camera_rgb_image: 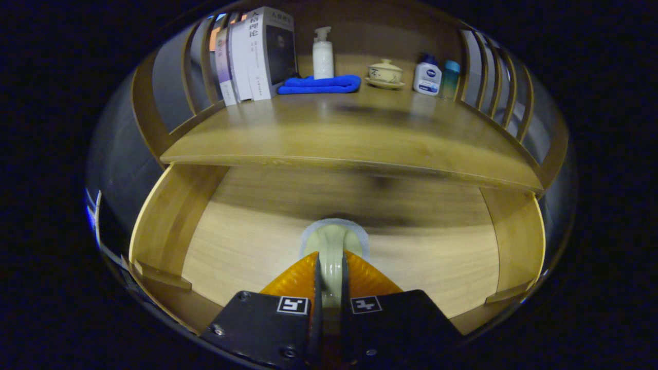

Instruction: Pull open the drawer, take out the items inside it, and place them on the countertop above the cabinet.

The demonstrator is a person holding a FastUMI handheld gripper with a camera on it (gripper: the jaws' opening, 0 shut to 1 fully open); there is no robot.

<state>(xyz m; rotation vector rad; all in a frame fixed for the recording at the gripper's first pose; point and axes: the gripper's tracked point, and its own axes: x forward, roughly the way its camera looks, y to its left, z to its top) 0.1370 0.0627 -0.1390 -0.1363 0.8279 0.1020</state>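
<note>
A pale cream-green glazed cup (332, 241) sits clamped between the fingers of the gripper (330, 272) over the light-grained wooden drawer (247, 241). On the honey-brown wooden countertop (329, 139), at eleven o'clock, lies a bright blue folded cloth (320, 84); at one o'clock stands a cream lidded teacup (385, 73).

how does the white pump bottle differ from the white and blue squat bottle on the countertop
The white pump bottle is taller and slimmer, plain white with a pump head; it stands behind the folded blue cloth. The white and blue squat bottle is shorter and wider, blue-capped, beside the lidded cream bowl. Both stand upright on the wooden countertop.
</note>
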